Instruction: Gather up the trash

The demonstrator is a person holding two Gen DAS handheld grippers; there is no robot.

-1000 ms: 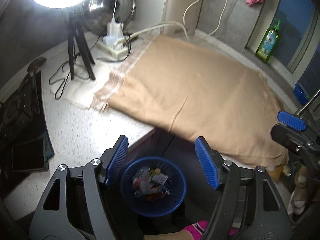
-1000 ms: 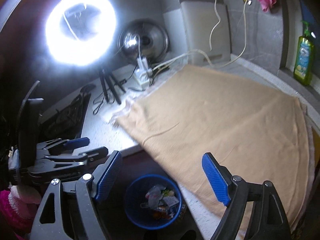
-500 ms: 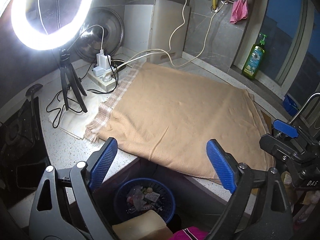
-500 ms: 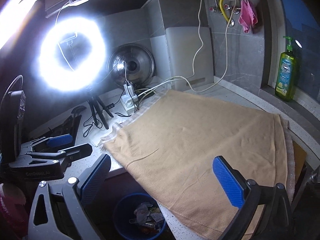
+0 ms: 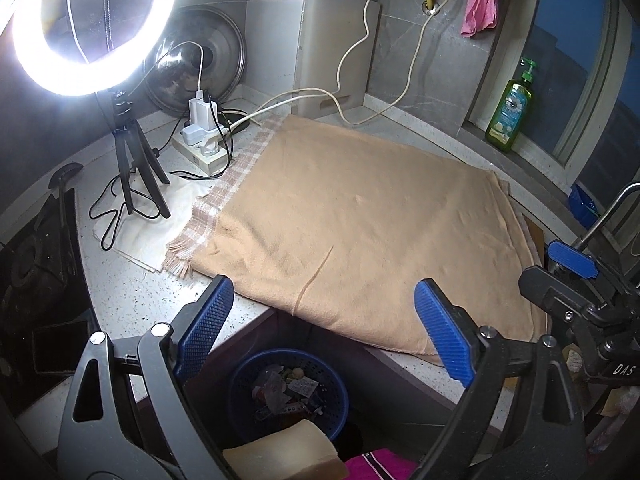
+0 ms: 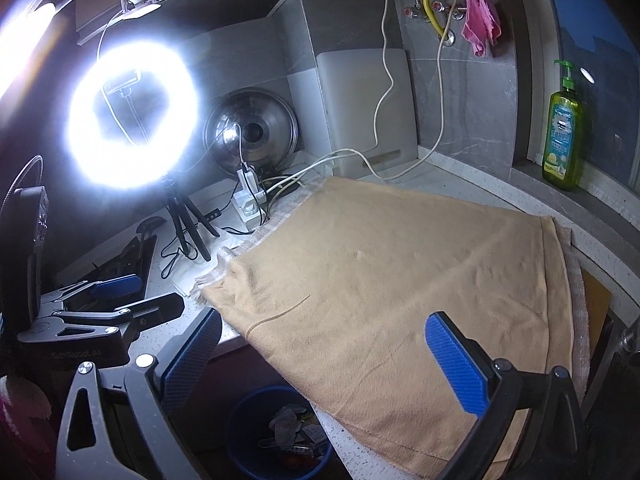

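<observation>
A blue mesh trash basket stands on the floor below the counter edge, holding several wrappers; it also shows in the right wrist view. My left gripper is open and empty, held above the basket and the counter's front edge. My right gripper is open and empty, above the front of the tan cloth. The tan cloth lies flat over the counter with nothing on it. The right gripper shows at the right edge of the left wrist view.
A ring light on a tripod, a power strip with cables, a pot lid and a cutting board stand at the back. A green soap bottle is on the sill. A stove lies left.
Both grippers have risen and tilted up from the basket; the view now takes in the whole counter and back wall. Both stay open and empty.
</observation>
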